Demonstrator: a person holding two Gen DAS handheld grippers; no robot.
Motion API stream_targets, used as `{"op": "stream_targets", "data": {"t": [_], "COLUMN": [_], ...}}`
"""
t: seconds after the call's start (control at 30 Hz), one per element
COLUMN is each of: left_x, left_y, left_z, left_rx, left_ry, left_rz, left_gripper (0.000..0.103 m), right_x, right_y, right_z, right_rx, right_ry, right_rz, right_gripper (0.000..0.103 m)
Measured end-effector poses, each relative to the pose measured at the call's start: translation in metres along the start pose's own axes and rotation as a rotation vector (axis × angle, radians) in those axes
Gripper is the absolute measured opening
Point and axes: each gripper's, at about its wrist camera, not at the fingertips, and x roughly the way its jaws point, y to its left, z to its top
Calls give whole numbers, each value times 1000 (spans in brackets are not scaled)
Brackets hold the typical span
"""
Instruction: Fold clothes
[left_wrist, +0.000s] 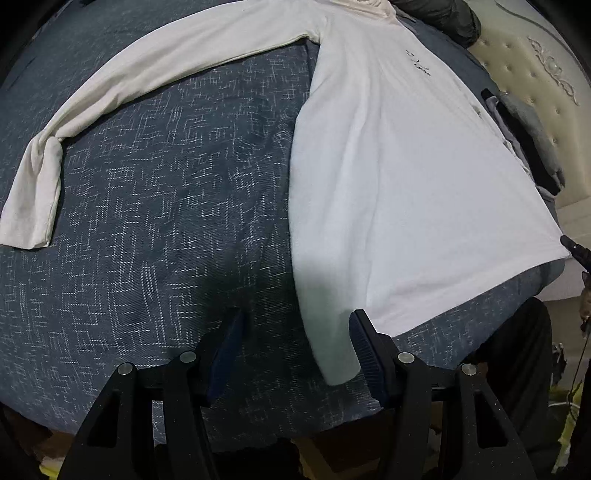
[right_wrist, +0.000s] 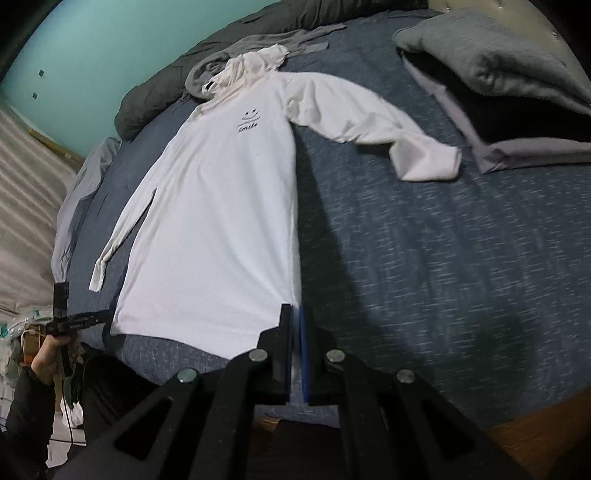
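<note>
A white long-sleeved shirt (left_wrist: 388, 166) (right_wrist: 221, 206) with a small black smile print (right_wrist: 249, 120) lies flat, front up, on the blue bedspread (left_wrist: 166, 221) (right_wrist: 443, 258). Both sleeves are spread out to the sides (left_wrist: 147, 70) (right_wrist: 369, 125). My left gripper (left_wrist: 297, 314) is open, and the shirt's near hem corner (left_wrist: 332, 354) lies between its fingers. My right gripper (right_wrist: 295, 310) is shut on the other hem corner, with white cloth showing between the pads. In the right wrist view a hand (right_wrist: 46, 356) holds the left gripper (right_wrist: 79, 321) at the hem's left end.
A folded grey garment (right_wrist: 498, 74) lies on the bed to the right of the shirt. Dark bedding (right_wrist: 221, 48) and a grey hoodie (right_wrist: 207, 70) sit beyond the collar. A cream tufted headboard (left_wrist: 535, 92) stands at the right. The bed's near edge (right_wrist: 517, 435) is just below the grippers.
</note>
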Motion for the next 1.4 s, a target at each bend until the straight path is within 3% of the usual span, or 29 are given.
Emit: {"op": "stream_targets", "data": {"t": [0.3,0.47,0.7,0.77,0.8,0.83,0.9,1.27,1.4], "left_x": [-3,10,25,27,29,30,23,-75,-73], "left_y": [-15,-14,-14,-16,-17,-17,-24,-41,-1], "left_z": [-3,-2,1,2,3,3,4,-1,-4], "left_rx": [15,5,-21,-15,-11,-8,23,178,167], "left_ry": [-9,33,64,69,71,73,63,-71,-46], "left_rz": [-65,-36,-113,-127,-134,-141,-143,-130,-82], "left_gripper": [63,63,62,54,31,14,6,4,4], "right_x": [-3,-3,-5,-5,-5,-6,-7,-35,-18], "right_y": [-17,-21,-14,-13,-13,-12,-10,3,-6], "right_z": [-2,-2,-4,-5,-6,-6,-6,-12,-32], "right_rx": [19,31,19,22,23,21,20,-32,-23], "right_ry": [7,6,7,6,6,5,2,-24,24], "right_rz": [-18,-21,-18,-13,-10,-8,-5,5,-37], "right_gripper": [3,3,3,3,3,3,3,3,0]}}
